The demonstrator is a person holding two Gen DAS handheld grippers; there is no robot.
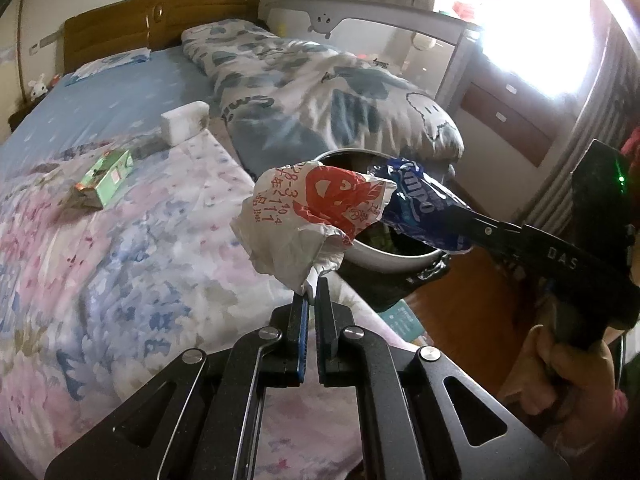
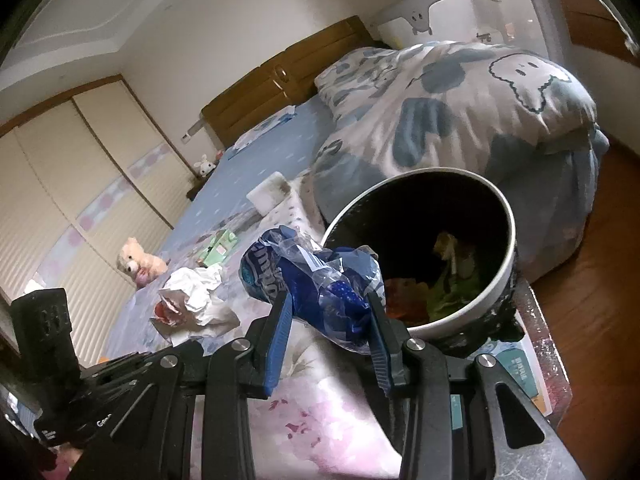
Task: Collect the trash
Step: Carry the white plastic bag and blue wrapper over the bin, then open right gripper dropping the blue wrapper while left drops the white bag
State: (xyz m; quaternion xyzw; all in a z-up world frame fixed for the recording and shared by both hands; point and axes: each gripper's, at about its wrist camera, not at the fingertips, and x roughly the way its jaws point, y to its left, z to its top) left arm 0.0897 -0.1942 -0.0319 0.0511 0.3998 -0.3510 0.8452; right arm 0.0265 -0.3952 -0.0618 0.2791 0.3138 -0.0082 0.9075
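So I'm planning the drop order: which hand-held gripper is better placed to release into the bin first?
Probably the right hand-held gripper: its blue wrapper hangs right at the bin rim. The left hand-held gripper, pinching the white bag, sits further back over the bed.

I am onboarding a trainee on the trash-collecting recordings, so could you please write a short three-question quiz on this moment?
1. True or false: the left gripper is shut on the crumpled white plastic bag with red print.
2. What does the right gripper hold? A) a green carton B) the crinkled blue plastic wrapper C) a plush bear
3. Fill in: the round white-rimmed bin with a black liner already holds ____.

Key
1. True; its pads pinch the bag's lower edge.
2. B.
3. Trash: greenish and orange scraps lie at its bottom.
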